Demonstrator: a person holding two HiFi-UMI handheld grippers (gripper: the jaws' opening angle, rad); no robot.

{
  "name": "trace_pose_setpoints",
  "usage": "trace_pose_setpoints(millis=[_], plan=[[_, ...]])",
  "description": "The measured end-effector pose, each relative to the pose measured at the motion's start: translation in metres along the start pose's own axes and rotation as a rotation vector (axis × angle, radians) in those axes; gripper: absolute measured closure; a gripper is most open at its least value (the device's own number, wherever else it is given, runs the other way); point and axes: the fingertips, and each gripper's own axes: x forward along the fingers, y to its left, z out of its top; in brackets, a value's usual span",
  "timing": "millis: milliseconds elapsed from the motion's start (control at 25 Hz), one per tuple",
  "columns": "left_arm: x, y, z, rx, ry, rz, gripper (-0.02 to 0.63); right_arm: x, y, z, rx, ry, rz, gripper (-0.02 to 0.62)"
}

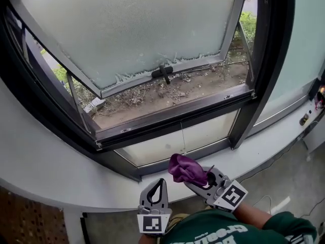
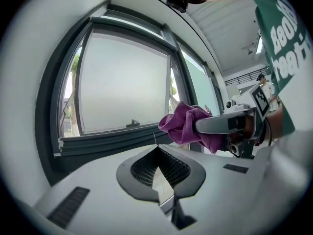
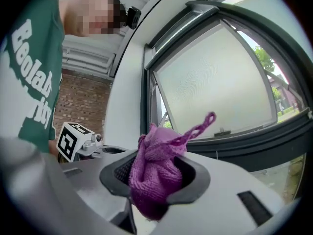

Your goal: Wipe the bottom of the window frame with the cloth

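On my far left the white ledge [image 1: 45, 172] curves under the window, and above it the frosted sash [image 1: 132, 29] is swung outward, its dark handle [image 1: 163, 73] on the lower edge. Through the gap I see bare ground with dry litter [image 1: 167, 93]. The bottom of the window frame [image 1: 172, 112] runs as a dark bar across the middle of the head view, with a lower frosted pane [image 1: 177, 139] beneath it. Nearest me, left of centre, the left gripper [image 1: 161, 182] sits low over the ledge. In its own view its jaws are clenched tip to tip with nothing between them. Just to its right is the purple cloth [image 1: 185, 169], bunched into a wad, and I can see it is off the frame, hanging over the ledge below the lower pane. The right gripper [image 1: 199, 180] has it pinched. In the right gripper view the cloth [image 3: 155, 180] fills the jaws and a thin loop sticks up from it. Farthest right, a green sleeve [image 1: 277, 223] trails behind that gripper.
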Motion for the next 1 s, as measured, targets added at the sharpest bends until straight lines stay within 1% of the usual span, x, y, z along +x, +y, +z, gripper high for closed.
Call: trace_pose_setpoints(millis=[120,240,400,560,640,840,1000], plan=[[0.001,-0.008,0.009,0.014,-0.039,-0.023,0.603,-0.01,0.0,0.002,0.011,-0.027,-0.013,0.443],[0.002,-0.014,0.013,0.021,-0.039,-0.035,0.603,-0.017,-0.003,0.007,0.038,-0.045,-0.032,0.443],[0.003,-0.017,0.014,0.052,-0.044,-0.055,0.603,-0.017,-0.004,0.015,0.009,-0.059,-0.039,0.443],[0.001,-0.016,0.01,0.032,-0.027,-0.053,0.603,-0.02,-0.007,0.01,0.006,-0.034,-0.066,0.443],[0.001,-0.015,0.008,0.035,-0.018,-0.056,0.603,-0.022,-0.009,0.007,0.006,-0.017,-0.081,0.443],[0.001,-0.016,0.012,0.026,-0.043,-0.069,0.603,-0.022,-0.003,0.003,-0.033,0.019,-0.081,0.443],[0.002,-0.019,0.015,0.047,-0.045,-0.075,0.603,-0.022,-0.001,0.001,-0.064,0.042,-0.111,0.445]])
